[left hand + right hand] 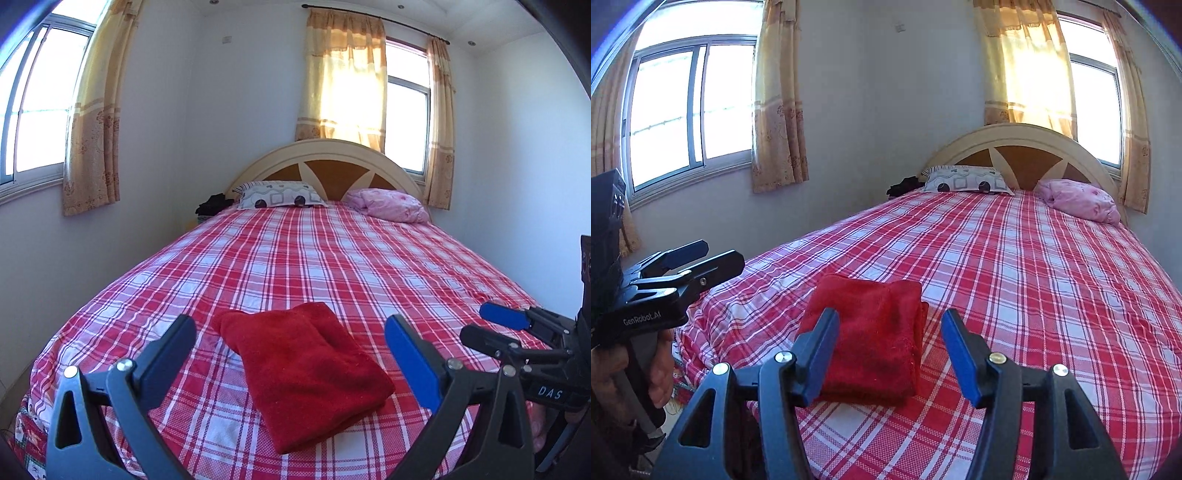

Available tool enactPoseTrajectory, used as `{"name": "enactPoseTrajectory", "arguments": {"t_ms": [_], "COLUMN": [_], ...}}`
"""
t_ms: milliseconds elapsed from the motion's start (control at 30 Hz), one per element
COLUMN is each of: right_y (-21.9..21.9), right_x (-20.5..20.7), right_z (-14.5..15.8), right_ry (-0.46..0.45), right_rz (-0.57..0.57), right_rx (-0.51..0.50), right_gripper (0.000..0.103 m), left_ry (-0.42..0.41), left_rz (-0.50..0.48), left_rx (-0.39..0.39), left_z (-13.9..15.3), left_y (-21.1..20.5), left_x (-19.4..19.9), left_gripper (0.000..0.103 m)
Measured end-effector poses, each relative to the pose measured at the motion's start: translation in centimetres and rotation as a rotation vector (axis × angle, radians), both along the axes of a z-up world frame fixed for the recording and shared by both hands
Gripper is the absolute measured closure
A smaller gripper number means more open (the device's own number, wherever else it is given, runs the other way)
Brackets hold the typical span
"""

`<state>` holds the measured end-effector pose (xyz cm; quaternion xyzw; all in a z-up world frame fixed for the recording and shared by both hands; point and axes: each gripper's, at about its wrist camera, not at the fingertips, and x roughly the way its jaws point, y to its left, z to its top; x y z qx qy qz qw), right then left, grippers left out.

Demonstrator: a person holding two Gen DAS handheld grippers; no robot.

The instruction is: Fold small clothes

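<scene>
A red fleecy cloth lies folded into a thick rectangle on the red-and-white plaid bed, near its foot. My left gripper is open and empty, held above and just short of the cloth. My right gripper is open and empty too, hovering over the same cloth from the right. The right gripper shows at the right edge of the left wrist view. The left gripper shows at the left edge of the right wrist view, held in a hand.
A patterned white pillow and a pink bundle lie by the arched headboard. Dark clothing sits at the bed's far left corner. Walls with curtained windows close in on the left and behind.
</scene>
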<state>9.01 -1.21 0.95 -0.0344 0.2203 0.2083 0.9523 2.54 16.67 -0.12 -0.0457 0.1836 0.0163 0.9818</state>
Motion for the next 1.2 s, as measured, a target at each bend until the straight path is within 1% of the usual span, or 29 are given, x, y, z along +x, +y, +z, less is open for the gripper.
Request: {"name": "enactPoseTrajectory", "arguments": {"t_ms": [133, 367, 667, 800, 1200], "right_y": [0.1, 0.0, -0.2, -0.5, -1.1], "right_x": [0.0, 0.1, -0.1, -0.2, -0.3], "right_z": [-0.2, -0.6, -0.5, -0.4, -0.2], "right_ry": [-0.005, 0.001, -0.009, -0.016, -0.035], "right_rz": [0.005, 0.009, -0.002, -0.010, -0.022], "right_rx": [0.016, 0.012, 0.008, 0.012, 0.023], "right_gripper": [0.044, 0.044, 0.044, 0.044, 0.044], "left_ry": [0.000, 0.022, 0.020, 0.041, 0.053], "left_rz": [-0.002, -0.006, -0.010, -0.020, -0.009], "left_rx": [-0.008, -0.016, -0.010, -0.024, 0.011], "left_z": [-0.2, -1.0, -0.7, -0.7, -0.6], "left_y": [0.0, -0.2, -0.8, -0.8, -1.4], "left_x": [0.1, 0.6, 0.3, 0.4, 0.6], "left_gripper": [0.000, 0.000, 0.000, 0.000, 0.000]}}
